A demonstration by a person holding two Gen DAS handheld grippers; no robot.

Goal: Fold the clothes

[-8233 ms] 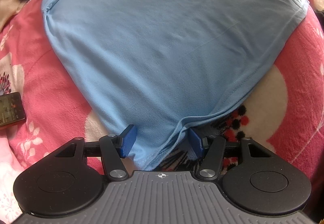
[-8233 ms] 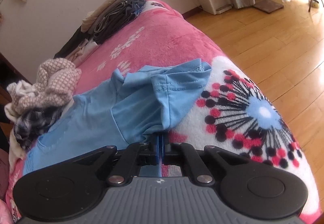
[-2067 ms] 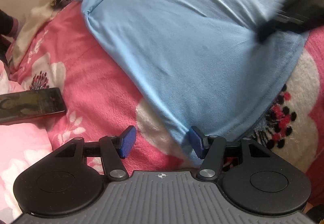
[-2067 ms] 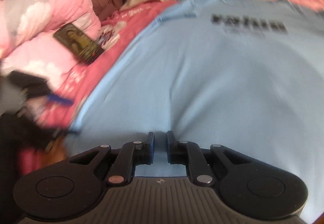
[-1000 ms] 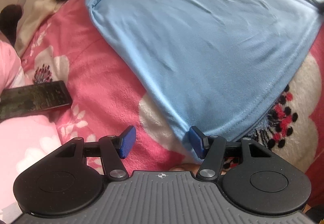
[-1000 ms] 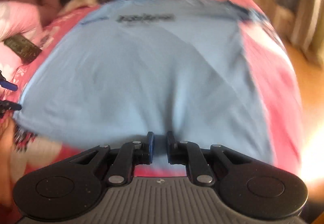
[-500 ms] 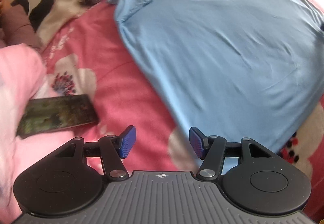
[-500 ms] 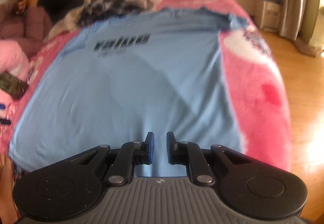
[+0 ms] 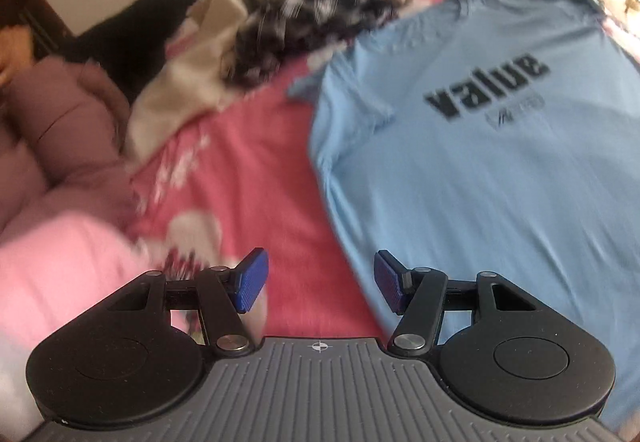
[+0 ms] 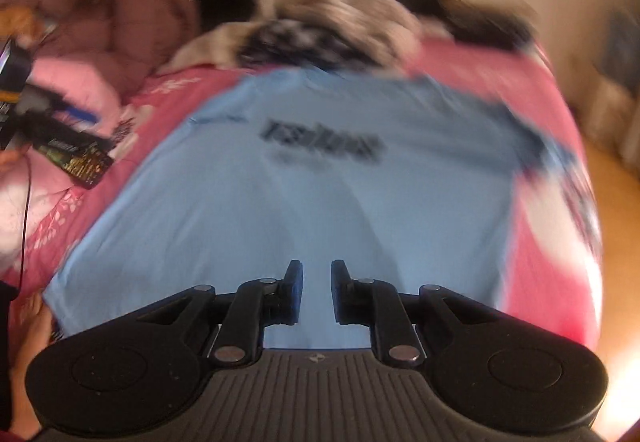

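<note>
Right now the blue T-shirt is being seen laid flat on the pink blanket, print side up, with its collar toward the heap of unfolded clothes at the far end of the bed and its hem nearest the cameras. No fold is being shown in it yet, so the first fold is judged to be the step in hand.

The left gripper is being held above the blanket just beside the shirt's left edge, jaws standing well apart with nothing between them. The right gripper is being held over the hem region; its jaws are being opened from a narrow gap, and no cloth is being pinched.

For a clean fold, the left side is probably best being taken at two points along one edge, near the sleeve and near the hem, with only the shirt's layers being caught and not the blanket beneath. The cloth should be kept taut while being carried across.

Compared with half a second earlier, both views are being taken from higher and further back: more of the shirt, the clothes heap and the wall is being shown, and the phone is no longer being seen in the left view.
</note>
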